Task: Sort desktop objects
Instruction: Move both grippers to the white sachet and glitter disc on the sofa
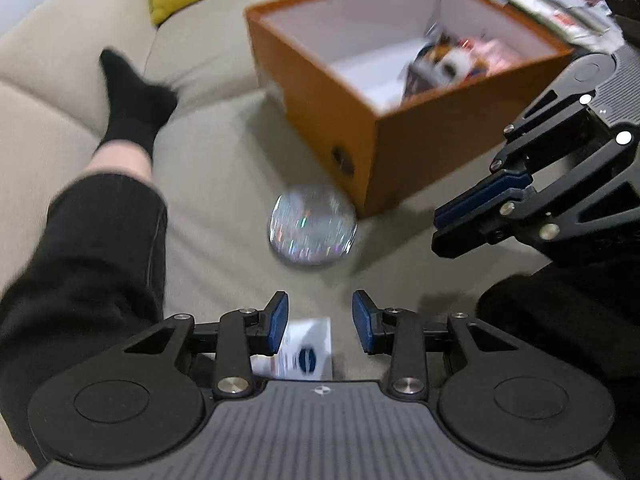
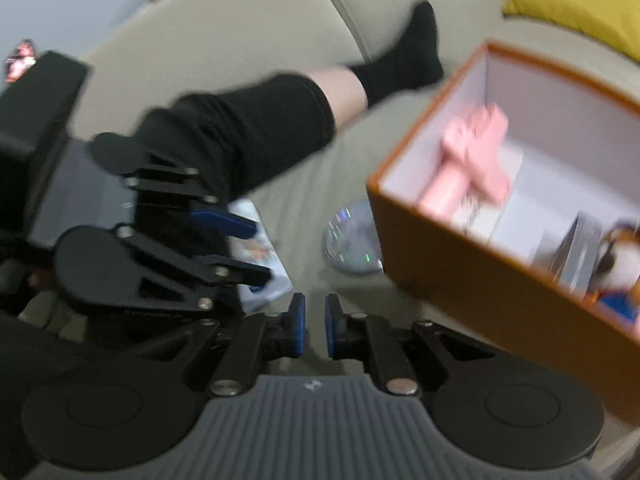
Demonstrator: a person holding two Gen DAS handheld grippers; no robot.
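Beneath my left gripper [image 1: 319, 322], its jaws parted and empty, lies a small white card [image 1: 308, 350]; my right gripper [image 2: 315, 326] is nearly closed, holding nothing. Beyond, the glittery disc [image 1: 313, 226] sits beside the orange box [image 1: 320, 92], and pinching its slick face on the soft sofa [image 1: 208, 184] could skid it away, I judge.

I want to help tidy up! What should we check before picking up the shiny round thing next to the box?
1. Shiny glittery disc lying free on the sofa: ok.
2. Left hand-held gripper open and empty: ok.
3. Left gripper lined up with the disc, which lies ahead of its fingers: ok.
4. Right hand-held gripper out of the way: not ok, it is close beside the disc.
5. Orange box open with room inside: ok.
6. White card under the left gripper clear of the fingers: cannot tell.
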